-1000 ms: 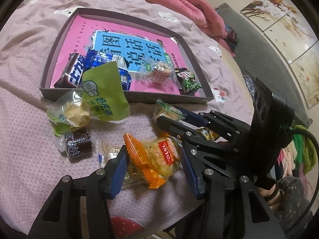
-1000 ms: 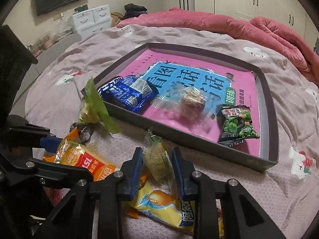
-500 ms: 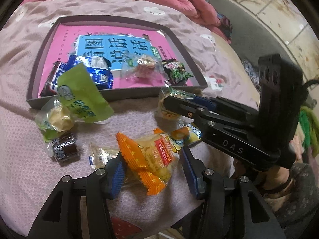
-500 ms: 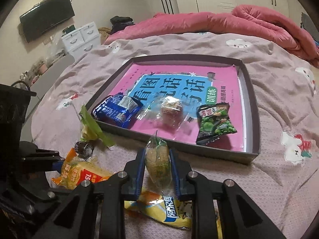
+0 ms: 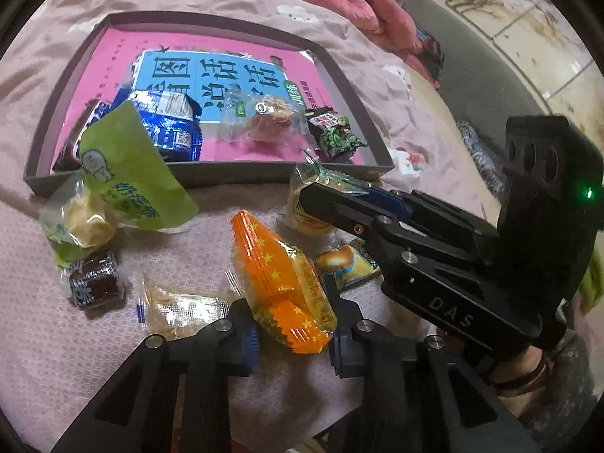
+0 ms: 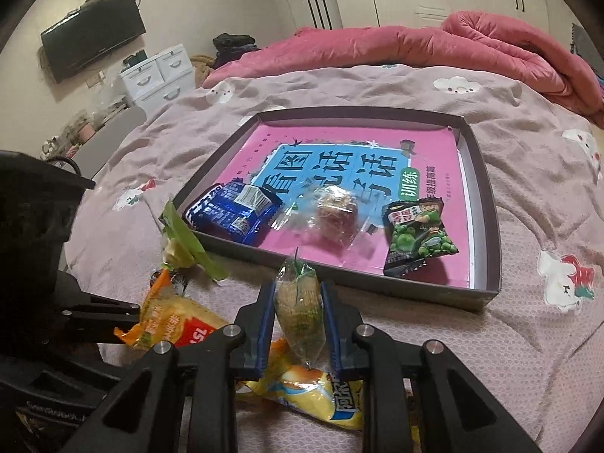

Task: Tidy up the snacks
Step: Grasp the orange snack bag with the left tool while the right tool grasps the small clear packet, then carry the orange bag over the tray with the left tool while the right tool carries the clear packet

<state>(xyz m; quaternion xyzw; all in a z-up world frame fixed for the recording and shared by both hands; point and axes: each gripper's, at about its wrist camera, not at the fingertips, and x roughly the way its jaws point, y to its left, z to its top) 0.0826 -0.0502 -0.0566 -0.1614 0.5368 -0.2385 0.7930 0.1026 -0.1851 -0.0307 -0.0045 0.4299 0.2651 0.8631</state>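
Observation:
My left gripper (image 5: 292,334) is shut on an orange snack pack (image 5: 281,283) and holds it above the bed; the pack also shows in the right wrist view (image 6: 170,324). My right gripper (image 6: 298,321) is shut on a small clear-wrapped green and yellow snack (image 6: 298,309), lifted just in front of the shallow grey tray (image 6: 487,204). In the tray lie a blue pack (image 6: 234,213), a clear-wrapped cake (image 6: 334,213) and a green pea pack (image 6: 417,234). The right gripper also shows in the left wrist view (image 5: 321,198).
On the pink bedspread lie a green-wrapped pastry (image 5: 113,185), a dark brown candy (image 5: 94,285), a clear-wrapped biscuit (image 5: 181,307) and a yellow pack (image 6: 321,392). A rolled red quilt (image 6: 415,45) lies behind the tray. The bed edge and floor are to the right in the left wrist view.
Both grippers have risen from the bed, each carrying its snack. The left jaws closed from wide open onto the orange pack. The right gripper moved nearer the tray's front wall.

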